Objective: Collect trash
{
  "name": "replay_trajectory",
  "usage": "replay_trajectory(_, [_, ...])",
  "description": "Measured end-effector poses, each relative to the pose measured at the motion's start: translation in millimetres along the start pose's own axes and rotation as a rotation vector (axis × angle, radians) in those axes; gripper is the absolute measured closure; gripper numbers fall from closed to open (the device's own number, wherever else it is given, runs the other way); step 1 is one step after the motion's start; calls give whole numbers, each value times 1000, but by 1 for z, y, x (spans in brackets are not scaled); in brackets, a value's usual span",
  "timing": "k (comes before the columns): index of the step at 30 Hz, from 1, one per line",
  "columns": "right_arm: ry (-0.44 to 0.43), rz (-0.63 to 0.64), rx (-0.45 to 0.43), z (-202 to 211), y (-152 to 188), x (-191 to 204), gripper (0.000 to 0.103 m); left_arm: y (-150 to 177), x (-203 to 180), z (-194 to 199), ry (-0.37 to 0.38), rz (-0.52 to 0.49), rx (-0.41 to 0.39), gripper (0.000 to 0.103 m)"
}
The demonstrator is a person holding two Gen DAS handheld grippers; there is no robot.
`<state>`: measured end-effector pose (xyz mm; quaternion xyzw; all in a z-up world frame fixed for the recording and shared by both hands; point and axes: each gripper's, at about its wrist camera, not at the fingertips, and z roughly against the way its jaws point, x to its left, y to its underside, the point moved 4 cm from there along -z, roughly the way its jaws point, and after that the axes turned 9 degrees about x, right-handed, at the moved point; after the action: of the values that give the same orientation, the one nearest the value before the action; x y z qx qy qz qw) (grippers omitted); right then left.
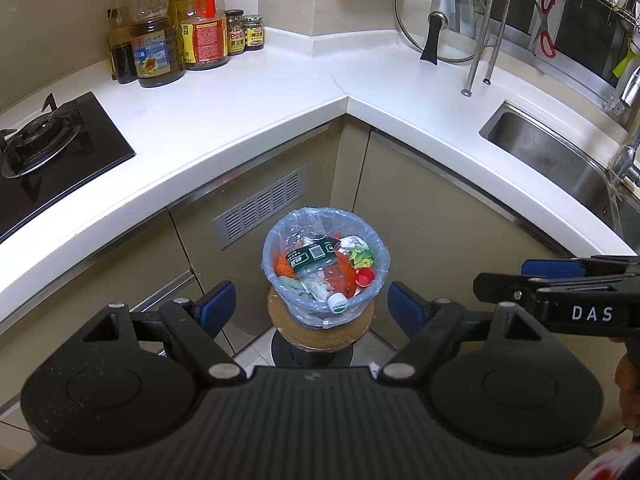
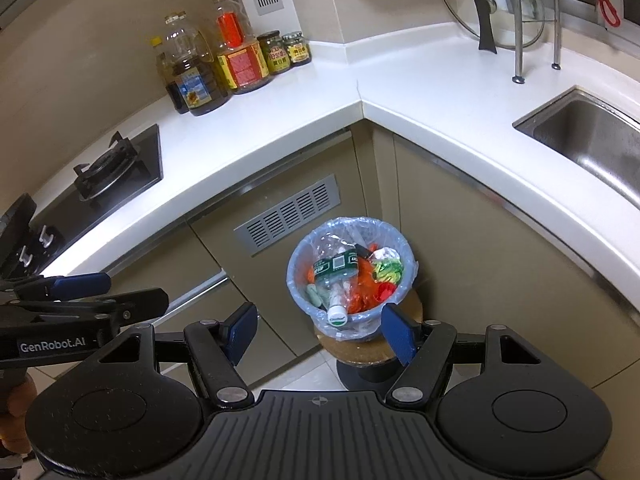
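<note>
A small bin lined with a blue bag (image 1: 267, 248) (image 2: 294, 264) stands on a round stool (image 1: 320, 334) (image 2: 360, 354) in the corner below the counter. Inside lie a crushed clear bottle with a green label (image 1: 316, 258) (image 2: 336, 266), a red cap (image 1: 365, 278) (image 2: 387, 291) and bright wrappers. My left gripper (image 1: 311, 307) hangs open above and in front of the bin, nothing between its blue pads (image 1: 218, 306). My right gripper (image 2: 319, 331) is open too, its pads (image 2: 398, 332) empty. Each gripper shows at the edge of the other's view (image 1: 504, 276) (image 2: 136, 290).
A white L-shaped counter (image 1: 240, 100) wraps around the corner. It carries a gas stove (image 1: 48, 140) at left, oil bottles and jars (image 1: 156, 40) at the back, a glass lid (image 1: 440, 20) on a rack, and a steel sink (image 1: 552, 156) at right. Beige cabinet doors with a vent (image 1: 260, 208) stand behind the bin.
</note>
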<state>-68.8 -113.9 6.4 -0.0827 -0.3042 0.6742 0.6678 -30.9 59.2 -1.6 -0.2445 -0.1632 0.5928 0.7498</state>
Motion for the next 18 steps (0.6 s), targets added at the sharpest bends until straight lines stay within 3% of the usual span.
replay_trajectory(18, [-22, 24, 17, 6, -2, -15, 34, 0, -21, -2, -20, 4, 11, 21])
